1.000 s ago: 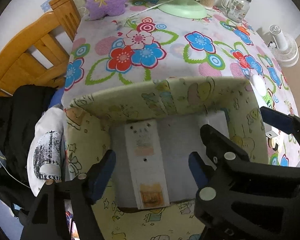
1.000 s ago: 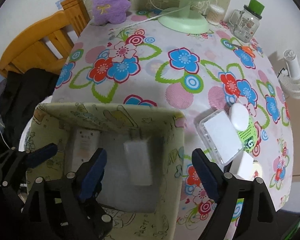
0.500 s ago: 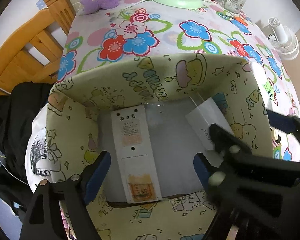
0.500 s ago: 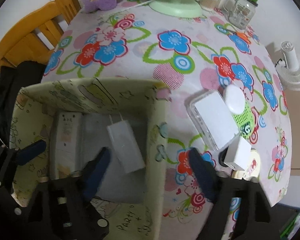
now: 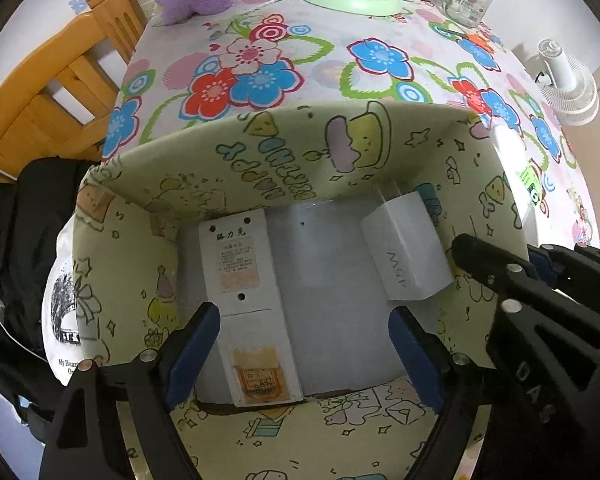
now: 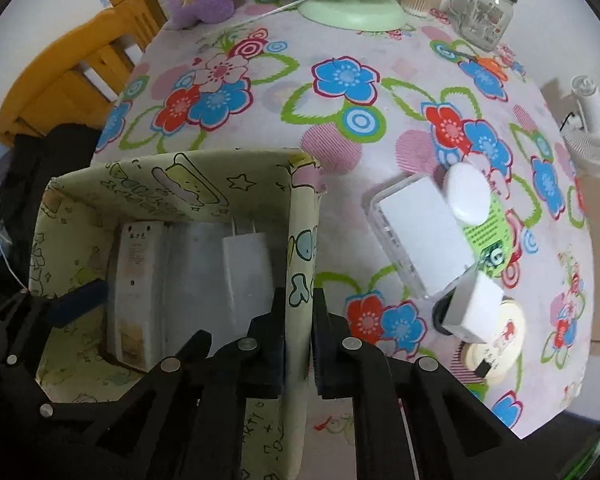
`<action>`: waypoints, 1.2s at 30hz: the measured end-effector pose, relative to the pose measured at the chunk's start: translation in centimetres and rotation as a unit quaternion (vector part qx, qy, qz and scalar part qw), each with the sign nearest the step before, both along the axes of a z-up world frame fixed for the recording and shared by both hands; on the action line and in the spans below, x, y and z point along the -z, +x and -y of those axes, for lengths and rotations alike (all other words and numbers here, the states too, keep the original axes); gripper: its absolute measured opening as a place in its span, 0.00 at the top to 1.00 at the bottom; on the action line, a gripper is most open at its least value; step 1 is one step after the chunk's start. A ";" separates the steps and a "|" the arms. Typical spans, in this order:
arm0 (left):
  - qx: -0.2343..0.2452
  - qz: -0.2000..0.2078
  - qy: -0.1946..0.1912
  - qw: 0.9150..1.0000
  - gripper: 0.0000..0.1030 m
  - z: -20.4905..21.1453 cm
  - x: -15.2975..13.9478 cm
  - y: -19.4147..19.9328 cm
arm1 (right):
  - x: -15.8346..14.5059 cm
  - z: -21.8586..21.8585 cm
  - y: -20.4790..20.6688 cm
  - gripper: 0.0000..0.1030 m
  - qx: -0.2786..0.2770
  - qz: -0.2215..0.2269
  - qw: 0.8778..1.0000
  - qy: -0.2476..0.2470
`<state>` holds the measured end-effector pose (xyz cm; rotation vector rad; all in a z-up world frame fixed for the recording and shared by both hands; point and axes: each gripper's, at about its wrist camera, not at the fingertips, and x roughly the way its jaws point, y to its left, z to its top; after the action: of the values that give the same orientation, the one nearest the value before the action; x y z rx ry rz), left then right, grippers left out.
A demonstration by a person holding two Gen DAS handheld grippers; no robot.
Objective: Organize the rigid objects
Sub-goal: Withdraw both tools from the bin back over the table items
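Right wrist view, floral-print tablecloth table (image 6: 340, 128), pale green cartoon-print fabric storage box (image 6: 172, 184) near its edge holding long white carton (image 6: 138, 280) and white plug adapter (image 6: 244, 268), right gripper (image 6: 298, 344) just clamped onto box's right wall, left gripper (image 5: 304, 352) spread wide over box interior, gripping nothing

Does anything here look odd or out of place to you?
Yes: the right gripper has just closed on the fabric bin's side wall, not on an item. On the table, the white boxes and round disc sit in an untidy pile.

"PARTY" on bin wall (image 6: 256, 420) (partly hidden)
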<state>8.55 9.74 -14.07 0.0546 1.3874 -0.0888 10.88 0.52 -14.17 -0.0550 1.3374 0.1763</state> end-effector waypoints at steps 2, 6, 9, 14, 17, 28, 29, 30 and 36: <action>0.002 0.002 0.003 1.000 0.15 0.5 -0.1 0.0 | 0.0 0.2 -0.1 0.88 0.001 0.000 1.000 0.005; -0.002 0.001 0.002 1.000 0.15 0.9 -0.1 0.1 | 0.0 1.0 0.0 0.88 0.003 0.002 1.000 0.000; -0.005 0.003 0.002 1.000 0.15 1.3 -0.1 0.3 | 0.0 1.8 0.2 0.88 0.007 0.002 1.000 -0.002; -0.005 0.006 0.006 1.000 0.15 2.5 -0.3 0.7 | -0.1 3.2 0.5 0.88 0.010 0.001 1.000 -0.001; -0.009 0.006 0.006 1.000 0.15 3.1 -0.5 0.7 | 0.0 3.8 0.6 0.88 0.006 0.001 1.000 0.004; -0.051 0.034 -0.001 0.998 0.15 5.5 -3.4 0.3 | -3.0 6.6 1.2 0.23 -0.019 0.037 0.999 -0.008; -0.056 0.037 -0.005 0.998 0.15 5.9 -3.8 0.3 | -3.3 7.1 1.2 0.22 -0.019 0.036 0.999 0.001; -0.058 0.042 -0.009 0.997 0.15 6.2 -4.2 0.2 | -3.7 7.7 1.2 0.21 -0.018 0.034 0.999 0.014; -0.051 0.059 -0.034 0.996 0.11 7.3 -5.5 -0.1 | -5.2 10.7 0.5 0.18 0.005 0.059 0.998 0.023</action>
<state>8.41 2.40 -8.53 -0.0675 1.2649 -0.0462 11.39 -10.18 -8.93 -0.0183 1.2161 0.1921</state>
